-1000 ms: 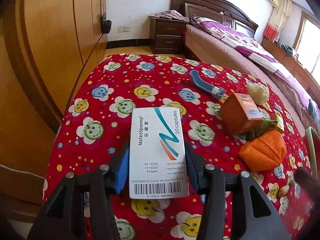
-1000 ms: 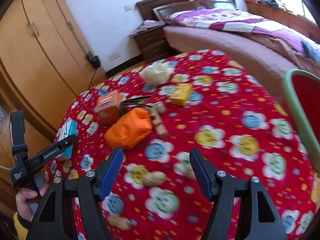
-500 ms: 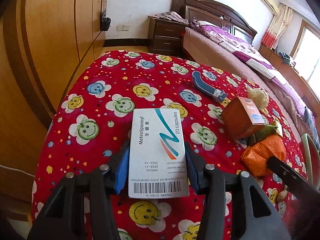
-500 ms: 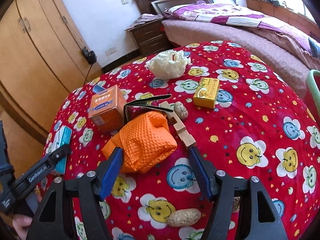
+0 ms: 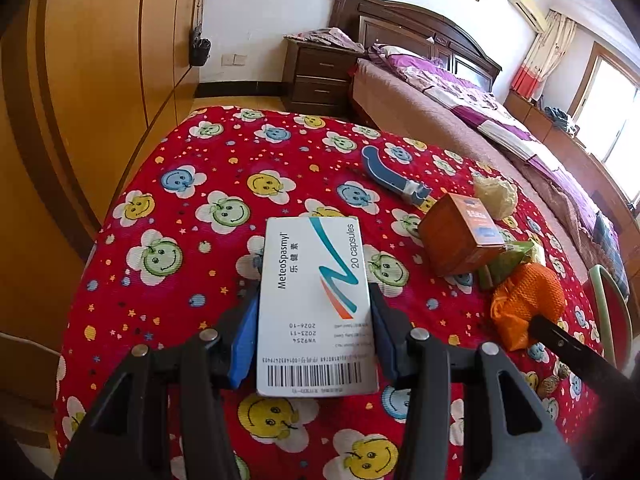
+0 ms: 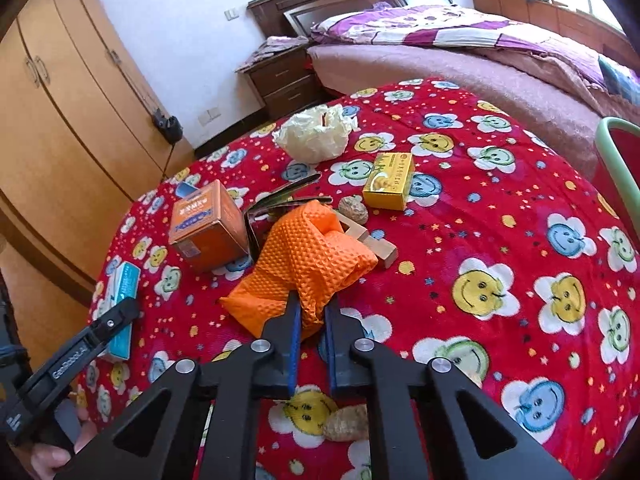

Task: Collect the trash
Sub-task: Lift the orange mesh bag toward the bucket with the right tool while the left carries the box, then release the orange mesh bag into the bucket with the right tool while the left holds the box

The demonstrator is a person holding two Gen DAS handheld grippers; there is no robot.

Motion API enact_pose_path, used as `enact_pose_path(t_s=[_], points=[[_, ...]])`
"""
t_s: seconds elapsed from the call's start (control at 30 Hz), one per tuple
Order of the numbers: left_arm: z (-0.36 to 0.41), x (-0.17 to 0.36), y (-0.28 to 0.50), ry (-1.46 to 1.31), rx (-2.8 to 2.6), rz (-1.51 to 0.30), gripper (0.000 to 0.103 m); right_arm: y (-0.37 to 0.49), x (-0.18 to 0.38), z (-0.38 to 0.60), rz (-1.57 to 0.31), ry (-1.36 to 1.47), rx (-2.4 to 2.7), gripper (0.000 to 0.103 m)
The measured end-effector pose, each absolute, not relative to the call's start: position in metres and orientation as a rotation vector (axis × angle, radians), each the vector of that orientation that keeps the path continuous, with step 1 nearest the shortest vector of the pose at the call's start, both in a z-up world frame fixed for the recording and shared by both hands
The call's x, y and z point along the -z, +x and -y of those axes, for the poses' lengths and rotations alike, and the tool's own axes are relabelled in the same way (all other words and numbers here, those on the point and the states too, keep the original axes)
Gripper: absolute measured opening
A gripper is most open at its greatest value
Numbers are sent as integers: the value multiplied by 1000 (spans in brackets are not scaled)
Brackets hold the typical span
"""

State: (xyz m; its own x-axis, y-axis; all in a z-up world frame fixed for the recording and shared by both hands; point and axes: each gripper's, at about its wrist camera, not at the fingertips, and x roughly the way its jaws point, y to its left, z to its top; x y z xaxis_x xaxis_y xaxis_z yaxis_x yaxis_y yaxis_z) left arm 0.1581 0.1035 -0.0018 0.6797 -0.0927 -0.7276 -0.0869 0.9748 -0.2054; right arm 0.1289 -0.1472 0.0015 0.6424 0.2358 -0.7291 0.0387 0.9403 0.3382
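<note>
Left claw (image 5: 314,312): closed on white medicine box (image 5: 316,304), held flat, pads against its two long sides. Box long axis runs straight out along the fingers, barcode end nearest camera. Box appears lifted clear of the desk (image 5: 168,184) w/ red smiley cloth, though contact underneath can't be confirmed.

Right claw (image 6: 310,320): nearly closed, pinching the near tail of the orange glove (image 6: 316,260). Only a narrow gap between pads, filled w/ orange material. Rest of glove lies on the cloth, bulk directly ahead of the fingers, draped partly against the wooden block (image 6: 374,244).

Key relation: glove extends fwd and slightly left from right claw; grip is at its nearest end only, so most of the mass hangs beyond the pads. Judgement: lift will drag the far end across block and walnut (image 6: 354,210); could snag or nudge them.

Remaining items on cloth, not held: orange carton (image 6: 206,224) just left of glove, yellow box (image 6: 390,180) beyond, crumpled tissue (image 6: 314,134) at far side, blue tool (image 5: 394,176), peanut (image 6: 346,424) under right claw. Red bin w/ green rim (image 6: 616,152) at right edge, near right claw; left claw is well apart from it.

Judgement: both hands loaded, neither item binned yet. Task early.
</note>
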Motion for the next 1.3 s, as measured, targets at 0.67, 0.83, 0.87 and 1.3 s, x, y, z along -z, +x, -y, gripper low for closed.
enact_pose_path(t_s=[0.67,0.83,0.87,1.3], points=[[-52,-45,123,-185,118,-763,51,55,-47,216,-706,399,-54,7],[-26,-57,116,-172,172,-761,51,38,-58,242,-653,423,-19,7],[-18,-60,115,-170,192,-762,51,34,-60,250,-640,431,-8,7],[78,-77,109,-121,392,-773,51,-5,-63,331,-545,530,131,7]])
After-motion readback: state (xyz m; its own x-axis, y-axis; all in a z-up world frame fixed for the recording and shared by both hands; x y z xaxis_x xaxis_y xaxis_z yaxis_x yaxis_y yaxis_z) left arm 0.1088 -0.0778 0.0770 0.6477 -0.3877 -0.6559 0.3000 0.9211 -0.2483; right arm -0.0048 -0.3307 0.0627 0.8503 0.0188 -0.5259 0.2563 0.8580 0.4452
